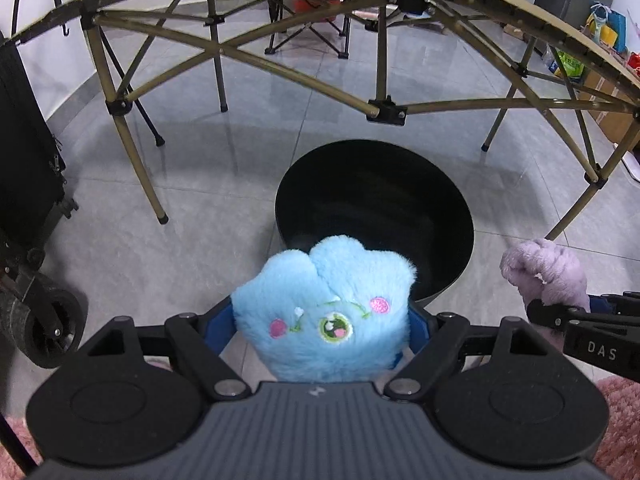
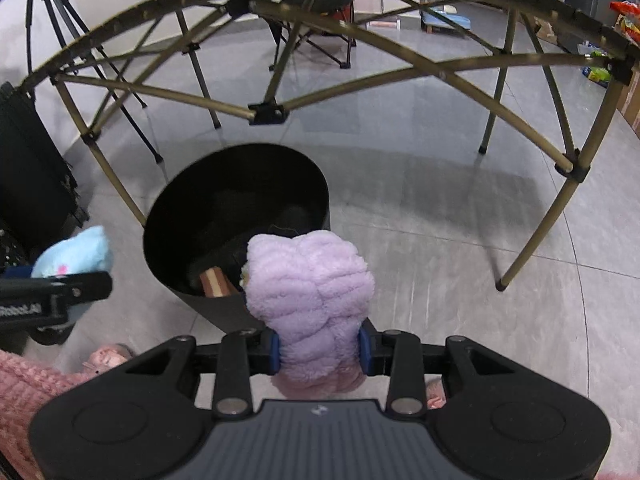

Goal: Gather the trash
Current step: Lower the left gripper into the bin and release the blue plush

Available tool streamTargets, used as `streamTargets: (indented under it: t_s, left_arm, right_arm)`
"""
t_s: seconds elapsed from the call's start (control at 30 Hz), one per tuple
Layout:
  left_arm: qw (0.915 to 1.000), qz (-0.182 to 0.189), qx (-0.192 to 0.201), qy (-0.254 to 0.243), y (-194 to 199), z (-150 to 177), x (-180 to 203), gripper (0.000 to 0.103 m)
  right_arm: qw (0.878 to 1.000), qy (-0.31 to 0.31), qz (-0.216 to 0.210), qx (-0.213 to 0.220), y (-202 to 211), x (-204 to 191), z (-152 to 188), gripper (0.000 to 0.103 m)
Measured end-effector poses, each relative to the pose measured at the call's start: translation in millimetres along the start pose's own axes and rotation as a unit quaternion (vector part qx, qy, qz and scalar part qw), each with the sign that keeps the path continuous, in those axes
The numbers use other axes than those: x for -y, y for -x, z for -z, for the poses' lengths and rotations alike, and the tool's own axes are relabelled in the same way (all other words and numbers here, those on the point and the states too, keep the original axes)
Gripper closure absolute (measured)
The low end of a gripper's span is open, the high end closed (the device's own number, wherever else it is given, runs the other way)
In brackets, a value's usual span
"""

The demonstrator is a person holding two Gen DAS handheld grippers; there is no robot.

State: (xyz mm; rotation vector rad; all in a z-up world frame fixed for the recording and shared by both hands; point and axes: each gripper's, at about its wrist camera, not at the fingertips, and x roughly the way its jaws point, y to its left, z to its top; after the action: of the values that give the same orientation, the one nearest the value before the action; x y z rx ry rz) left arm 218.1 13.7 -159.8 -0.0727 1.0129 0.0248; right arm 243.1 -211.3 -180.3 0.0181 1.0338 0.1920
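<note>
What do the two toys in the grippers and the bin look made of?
Blue toy: fluffy plush, embroidered face. Purple toy: soft, nubbly fleece-like plush. Black bin: smooth, slightly glossy wall with faint reflections, likely plastic, possibly coated metal.

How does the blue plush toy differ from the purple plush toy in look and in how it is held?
The blue plush toy is pale blue, with smooth fur and an embroidered face with pink cheeks; the purple plush toy is lilac, with ribbed fur and no face showing. The left gripper holds the blue one, the right gripper the purple one. Both are soft toys clamped between blue pads near the black bin.
</note>
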Motion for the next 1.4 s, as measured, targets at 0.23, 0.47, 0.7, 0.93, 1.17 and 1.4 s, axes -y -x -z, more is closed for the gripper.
streamTargets:
  t_s: [0.23, 0.47, 0.7, 0.93, 1.17, 1.4]
  left_arm:
    - [0.9992, -0.016, -0.030, 0.019, -12.6, 3.0, -14.9, 0.021]
    - [0.9964, -0.037, -0.059, 0.047, -24.5, 5.7, -32.8, 0.021]
    - [0.9938, -0.045, -0.081, 0.062, -32.8, 2.3, -34.8, 0.021]
    - [0.9941, -0.041, -0.085, 0.054, -29.6, -8.2, -16.9, 0.021]
    - [0.9936, -0.037, -0.092, 0.053, -31.0, -22.6, 0.2, 0.021]
    - [0.9927, -0.032, -0.103, 0.055, -38.1, -41.4, 16.1, 0.021]
  right_arm:
    - [1.000, -0.017, 0.007, -0.009, -10.0, 1.9, -2.6, 0.069]
    - [0.999, -0.032, 0.008, -0.006, -11.2, 5.9, -4.1, 0.069]
    - [0.999, -0.040, 0.013, -0.004, -12.0, 7.2, -6.3, 0.069]
    - [0.999, -0.044, 0.024, -0.004, -15.2, 10.8, -7.2, 0.069]
    - [0.997, -0.053, 0.047, 0.004, -18.9, 22.4, -15.0, 0.069]
    - [0.996, -0.043, 0.065, 0.034, -12.3, 28.8, -32.4, 0.069]
